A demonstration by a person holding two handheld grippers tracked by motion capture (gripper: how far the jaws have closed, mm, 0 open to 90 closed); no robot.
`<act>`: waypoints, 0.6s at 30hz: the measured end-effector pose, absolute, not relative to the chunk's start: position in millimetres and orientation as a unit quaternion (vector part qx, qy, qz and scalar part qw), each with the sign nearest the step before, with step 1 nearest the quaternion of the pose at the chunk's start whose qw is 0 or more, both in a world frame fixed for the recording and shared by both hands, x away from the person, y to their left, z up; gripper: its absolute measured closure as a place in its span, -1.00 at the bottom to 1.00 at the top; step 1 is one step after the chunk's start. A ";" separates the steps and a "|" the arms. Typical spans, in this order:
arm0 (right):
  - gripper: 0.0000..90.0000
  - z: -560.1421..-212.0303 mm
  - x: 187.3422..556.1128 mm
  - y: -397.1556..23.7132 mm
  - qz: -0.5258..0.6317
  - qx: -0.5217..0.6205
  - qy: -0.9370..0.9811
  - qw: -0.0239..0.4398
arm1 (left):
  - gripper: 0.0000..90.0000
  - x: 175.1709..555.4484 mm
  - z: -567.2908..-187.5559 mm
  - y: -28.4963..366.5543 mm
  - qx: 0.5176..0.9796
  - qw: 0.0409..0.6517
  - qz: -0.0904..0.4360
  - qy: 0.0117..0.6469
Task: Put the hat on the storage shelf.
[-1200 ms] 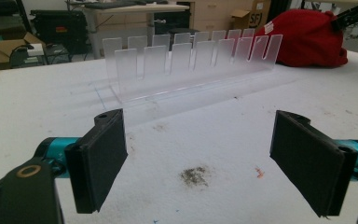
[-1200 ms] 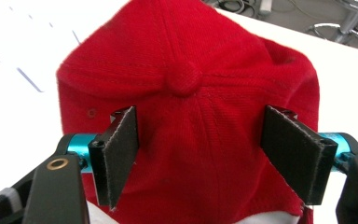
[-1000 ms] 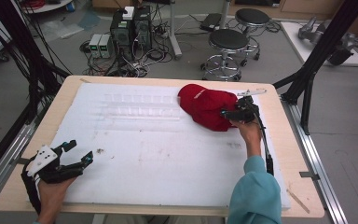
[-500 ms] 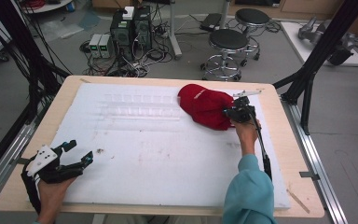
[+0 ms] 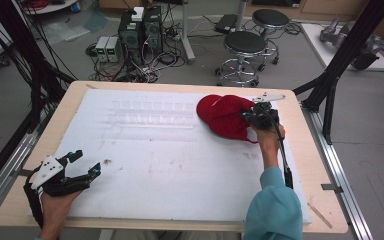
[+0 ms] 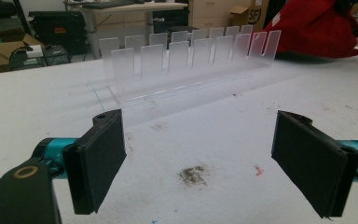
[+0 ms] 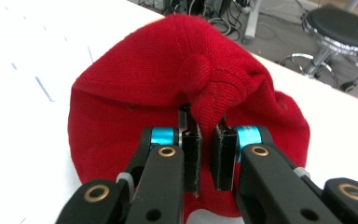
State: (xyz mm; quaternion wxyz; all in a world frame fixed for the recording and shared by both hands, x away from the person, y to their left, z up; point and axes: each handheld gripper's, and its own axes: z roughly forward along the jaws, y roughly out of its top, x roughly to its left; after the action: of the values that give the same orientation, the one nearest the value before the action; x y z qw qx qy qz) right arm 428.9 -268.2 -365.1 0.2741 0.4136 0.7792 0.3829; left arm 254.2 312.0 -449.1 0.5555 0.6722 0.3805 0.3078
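White foam sheet over a wooden table; stools and cabling on the floor past the far edge.

Red cap sat at the far right of the sheet, crown up, just right of the clear slotted rack. Right gripper was clamped on a pinch of crown fabric right beside the top button, pads together with a fold of knit between them, seen close in the right gripper view. Cap's right side looked slightly raised off the sheet, brim side apparently down.

Left gripper parked at the near left corner, jaws wide apart, nothing between them, pointed toward the rack.

Step in hand, as judged: lifting the cap by the crown. Notes for doing it well:
- Grip looked thin, only a fold of cloth. Should lift slowly and straight up so the fold doesn't slide out.
- Should keep the pads squeezed throughout; soft knit gives.
- Expected the cap to hang and swing, brim heavy. Worth clearing the rack's tabs before moving left.
- Left gripper free to take the brim if it sags.
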 end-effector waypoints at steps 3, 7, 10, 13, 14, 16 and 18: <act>0.89 -355.2 422.0 -272.5 0.382 0.399 0.784 0.283 | -0.64 254.1 -449.0 311.7 0.674 0.556 0.306 0.377; 0.89 -342.4 411.1 -276.6 0.397 0.378 0.785 0.289 | -0.64 254.9 -448.8 312.7 0.675 0.558 0.301 0.378; 0.89 -333.5 402.8 -276.6 0.403 0.356 0.790 0.295 | -0.64 256.1 -448.4 313.2 0.676 0.559 0.294 0.380; 0.88 -325.1 393.1 -275.9 0.419 0.335 0.790 0.297 | -0.64 256.3 -445.9 314.5 0.684 0.550 0.300 0.375; 0.89 -322.8 390.2 -276.1 0.425 0.331 0.790 0.293 | -0.64 256.3 -444.3 315.2 0.683 0.552 0.298 0.375; 0.88 -318.3 385.1 -275.1 0.434 0.318 0.792 0.287 | -0.64 255.9 -439.6 316.6 0.683 0.553 0.298 0.373; 0.88 -311.3 378.8 -271.7 0.444 0.290 0.799 0.284 | -0.64 255.7 -434.0 317.1 0.682 0.557 0.297 0.369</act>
State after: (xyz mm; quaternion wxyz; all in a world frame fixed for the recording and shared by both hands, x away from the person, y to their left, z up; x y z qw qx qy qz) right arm 378.8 -271.7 -311.3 0.2842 0.2897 0.7988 0.4442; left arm 255.7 317.1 -434.0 0.5571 0.6821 0.3689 0.2971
